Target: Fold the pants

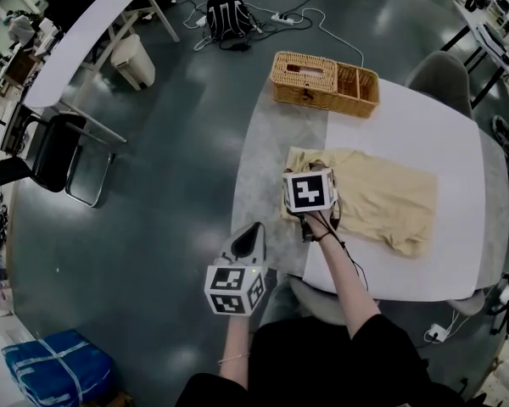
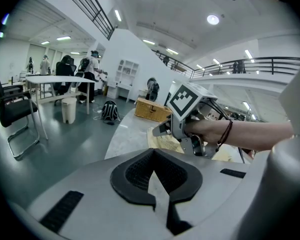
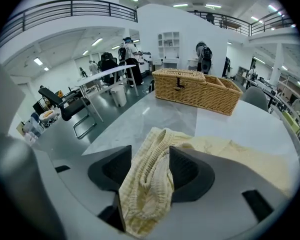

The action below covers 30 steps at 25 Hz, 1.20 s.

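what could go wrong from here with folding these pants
1. The waistband of the pants lies bunched between the open jaws of the right gripper. Pulling away could snag it and drag the cloth out of shape.
2. The left gripper hangs shut, off the table, so nothing pins the pants and they may slide on a tug.
3. The hem looks wrinkled, so a fold over it would likely come out uneven.
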Tool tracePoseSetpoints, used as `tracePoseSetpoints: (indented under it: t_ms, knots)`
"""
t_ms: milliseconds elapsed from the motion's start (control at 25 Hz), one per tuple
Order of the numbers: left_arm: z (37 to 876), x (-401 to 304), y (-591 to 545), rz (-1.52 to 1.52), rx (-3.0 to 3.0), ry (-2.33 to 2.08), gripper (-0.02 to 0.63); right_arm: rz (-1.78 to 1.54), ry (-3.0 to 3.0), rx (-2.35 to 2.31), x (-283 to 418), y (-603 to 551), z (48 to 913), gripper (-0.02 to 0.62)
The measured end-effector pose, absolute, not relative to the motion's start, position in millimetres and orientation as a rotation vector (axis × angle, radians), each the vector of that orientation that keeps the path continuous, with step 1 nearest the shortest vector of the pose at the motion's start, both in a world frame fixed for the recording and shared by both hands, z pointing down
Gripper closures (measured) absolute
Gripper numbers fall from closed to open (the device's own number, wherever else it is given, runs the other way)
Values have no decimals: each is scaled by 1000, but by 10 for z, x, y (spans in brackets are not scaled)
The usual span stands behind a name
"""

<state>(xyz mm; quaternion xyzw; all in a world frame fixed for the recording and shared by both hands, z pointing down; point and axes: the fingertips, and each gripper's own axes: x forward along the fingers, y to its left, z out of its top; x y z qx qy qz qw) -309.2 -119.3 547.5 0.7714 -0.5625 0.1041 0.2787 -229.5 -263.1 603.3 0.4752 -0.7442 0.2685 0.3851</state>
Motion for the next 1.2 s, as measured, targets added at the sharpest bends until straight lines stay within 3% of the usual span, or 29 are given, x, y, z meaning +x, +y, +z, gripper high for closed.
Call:
tracePoseSetpoints:
  t_ms: [440,720,1000,1200]
  knots:
    - [5401,-3102,-1283,284,2099,-1496,598,643,-2119,1271,-2364,-2777,5668,374]
    - [5234,-2891,-1383,301,2155,-1481,598,740,-2316,1252,-2051,-2660,5342,378]
    - [5091,-2492,-1468,314,2198,-1465,598,733,-2392,1261,-1436,-2521,5159,544]
    - [4951,-2125,-1511,315,2240,-1448,598,718,-2401,1290,-954,-2415,5064,576]
